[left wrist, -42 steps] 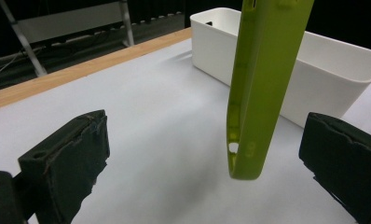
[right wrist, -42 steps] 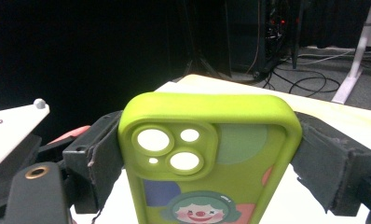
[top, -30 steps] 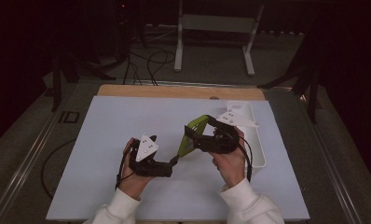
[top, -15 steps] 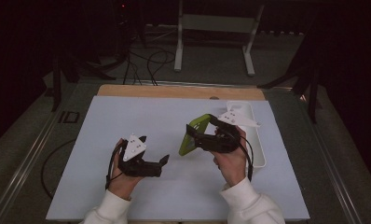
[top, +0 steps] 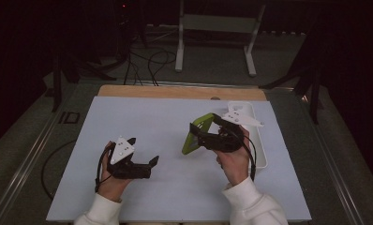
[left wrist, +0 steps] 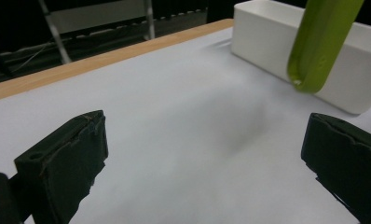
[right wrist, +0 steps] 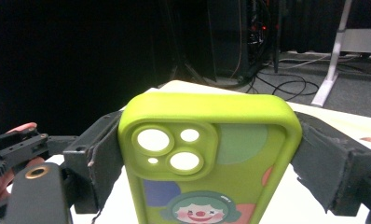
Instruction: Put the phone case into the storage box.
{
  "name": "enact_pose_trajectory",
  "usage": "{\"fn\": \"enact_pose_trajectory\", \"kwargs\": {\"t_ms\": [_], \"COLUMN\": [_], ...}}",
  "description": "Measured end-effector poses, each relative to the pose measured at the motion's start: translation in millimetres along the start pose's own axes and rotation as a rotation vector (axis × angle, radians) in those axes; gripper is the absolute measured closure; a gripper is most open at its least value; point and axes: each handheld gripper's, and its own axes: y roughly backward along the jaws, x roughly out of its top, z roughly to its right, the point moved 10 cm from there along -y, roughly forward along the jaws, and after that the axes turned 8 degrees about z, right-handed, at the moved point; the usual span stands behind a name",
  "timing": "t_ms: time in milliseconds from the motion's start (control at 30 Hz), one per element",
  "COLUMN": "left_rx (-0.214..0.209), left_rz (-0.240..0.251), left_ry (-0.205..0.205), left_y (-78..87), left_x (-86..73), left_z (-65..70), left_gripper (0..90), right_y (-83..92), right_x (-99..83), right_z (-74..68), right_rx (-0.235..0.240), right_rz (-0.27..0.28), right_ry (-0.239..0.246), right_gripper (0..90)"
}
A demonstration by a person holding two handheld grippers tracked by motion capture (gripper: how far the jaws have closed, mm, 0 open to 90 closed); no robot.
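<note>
My right tongs [top: 199,137] are clamped across the width of the green phone case [top: 197,133], holding it tilted on edge above the desk [top: 142,117] just left of the white bin [top: 258,140], long axis running from near-left up to far-right. My left tongs [top: 145,165] are wide open on nothing, low over the desk well to the left, so the right hand owns any move into the bin. My right gripper view shows the camera cutout and clown print [right wrist: 200,212] with both jaws against the case's sides; my left gripper view shows its lower end [left wrist: 321,42] hanging in front of the bin wall [left wrist: 277,42].
</note>
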Motion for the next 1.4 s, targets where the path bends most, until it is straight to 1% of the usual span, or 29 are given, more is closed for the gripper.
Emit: {"fn": "enact_pose_trajectory", "kwargs": {"t_ms": [100,167,200,233,400,467,500,533,567,667,700,733,1000,1233,1400], "left_rx": [0.005,0.007,0.013,0.013,0.029,0.036,0.036,0.039,0.039,0.049,0.049,0.055,0.071,0.082,0.086], "left_rz": [-0.001,-0.002,-0.005,-0.005,0.004,0.0,0.0,-0.003,-0.003,-0.003,-0.003,-0.008,0.001,0.003,0.001], "left_ry": [0.007,0.005,0.009,0.009,0.02,0.012,0.012,0.014,0.014,0.021,0.021,0.015,0.028,0.028,0.024], "left_y": [4.1,5.5,9.2,9.2,17.0,22.2,22.2,25.8,25.8,32.6,32.6,36.4,47.7,55.2,57.9], "left_x": [-3.7,-5.1,-8.5,-8.5,-12.7,-16.3,-16.3,-19.2,-19.2,-25.2,-25.2,-28.7,-38.8,-50.0,-55.2], "left_z": [-5.0,-6.9,-11.1,-11.1,-19.6,-24.3,-24.3,-27.5,-27.5,-33.2,-33.2,-36.2,-44.2,-49.6,-51.3], "left_gripper": [0.7,0.7,0.5,0.5,0.5,0.5,0.4,0.4,0.4,0.3,0.3,0.2,0.2,0.3,0.2], "right_y": [0.0,-0.3,-0.5,-0.5,-0.7,-0.5,-0.5,-0.3,-0.1,-0.1,-0.1,0.0,0.0,0.0,-0.6], "right_x": [0.2,0.3,0.7,0.9,2.8,3.5,3.5,4.1,4.4,5.0,5.0,5.0,5.8,6.5,6.3], "right_z": [1.1,1.8,3.6,4.1,6.1,7.1,7.1,8.0,8.6,10.0,10.0,11.0,14.7,18.9,21.3], "right_rx": [-0.001,-0.003,-0.008,-0.009,-0.014,-0.017,-0.017,-0.019,-0.021,-0.025,-0.025,-0.028,-0.037,-0.048,-0.055], "right_rz": [0.001,0.003,0.003,0.004,0.008,0.01,0.01,0.011,0.011,0.013,0.013,0.012,0.013,0.014,0.015], "right_ry": [-0.003,-0.002,-0.003,-0.002,-0.005,-0.003,-0.003,-0.002,-0.001,-0.002,-0.002,-0.002,-0.003,0.003,-0.002], "right_gripper": [15.6,15.6,15.6,15.6,15.6,15.6,15.6,15.6,15.6,15.6,15.6,15.6,15.6,15.6,15.6]}}
